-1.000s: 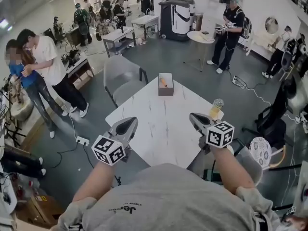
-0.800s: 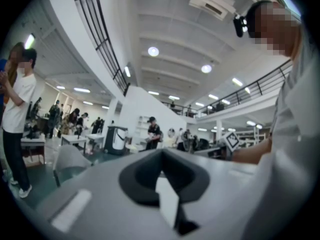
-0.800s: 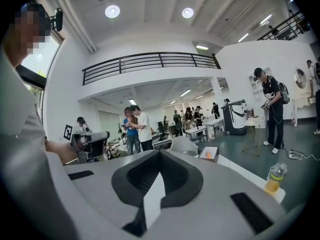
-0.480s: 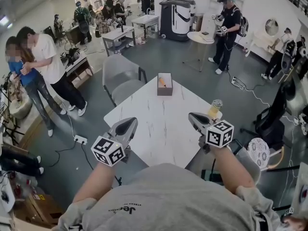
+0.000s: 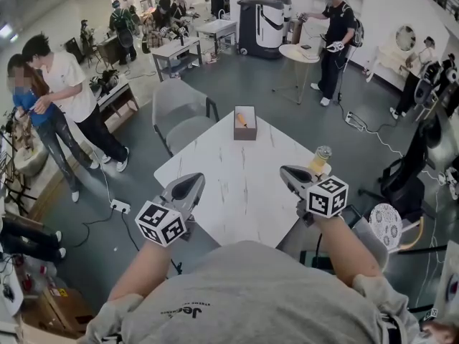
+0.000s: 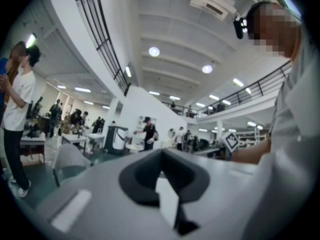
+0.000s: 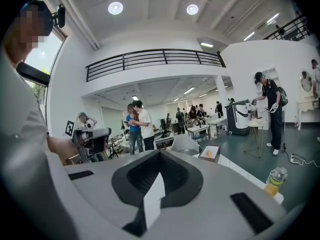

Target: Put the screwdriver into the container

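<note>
White table (image 5: 244, 185), brown container (image 5: 245, 136), yellow bottle (image 5: 320, 160)

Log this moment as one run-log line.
left gripper: shut, empty | right gripper: shut, empty | container: far end of table | screwdriver: inside container

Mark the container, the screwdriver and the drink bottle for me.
container (image 5: 245, 135): head view, on its near wall.
screwdriver (image 5: 242, 119): head view, on the orange handle inside the container.
bottle (image 5: 319, 162): head view, on its yellow-filled body.
</note>
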Demonstrator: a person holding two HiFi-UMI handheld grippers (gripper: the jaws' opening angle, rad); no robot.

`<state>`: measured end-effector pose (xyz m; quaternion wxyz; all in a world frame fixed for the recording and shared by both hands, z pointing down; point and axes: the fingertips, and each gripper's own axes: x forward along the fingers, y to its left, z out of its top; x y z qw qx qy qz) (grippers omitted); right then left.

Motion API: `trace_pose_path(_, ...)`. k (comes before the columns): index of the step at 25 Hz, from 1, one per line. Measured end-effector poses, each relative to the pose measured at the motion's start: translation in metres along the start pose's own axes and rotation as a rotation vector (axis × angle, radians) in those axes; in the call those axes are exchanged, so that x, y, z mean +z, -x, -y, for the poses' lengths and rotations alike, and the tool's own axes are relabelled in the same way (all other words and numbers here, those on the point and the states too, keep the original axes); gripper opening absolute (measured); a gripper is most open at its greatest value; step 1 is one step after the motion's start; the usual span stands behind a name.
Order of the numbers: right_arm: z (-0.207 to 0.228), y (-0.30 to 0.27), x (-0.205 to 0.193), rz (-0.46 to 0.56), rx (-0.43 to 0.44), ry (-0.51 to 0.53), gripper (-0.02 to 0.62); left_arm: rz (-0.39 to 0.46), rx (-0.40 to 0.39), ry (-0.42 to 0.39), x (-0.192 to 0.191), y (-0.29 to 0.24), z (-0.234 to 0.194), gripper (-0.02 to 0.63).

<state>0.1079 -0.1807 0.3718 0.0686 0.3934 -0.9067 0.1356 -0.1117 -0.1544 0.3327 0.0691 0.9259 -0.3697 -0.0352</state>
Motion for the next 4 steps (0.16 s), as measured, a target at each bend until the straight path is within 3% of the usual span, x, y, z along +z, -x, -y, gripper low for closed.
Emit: trace_pose_path(4, -0.0037, -0.0019, 0.0003, -0.005, 0.008, 0.009, 0.008, -0.004, -0.001, -0.001, -0.0008, 0.0020, 0.0002, 0.005)
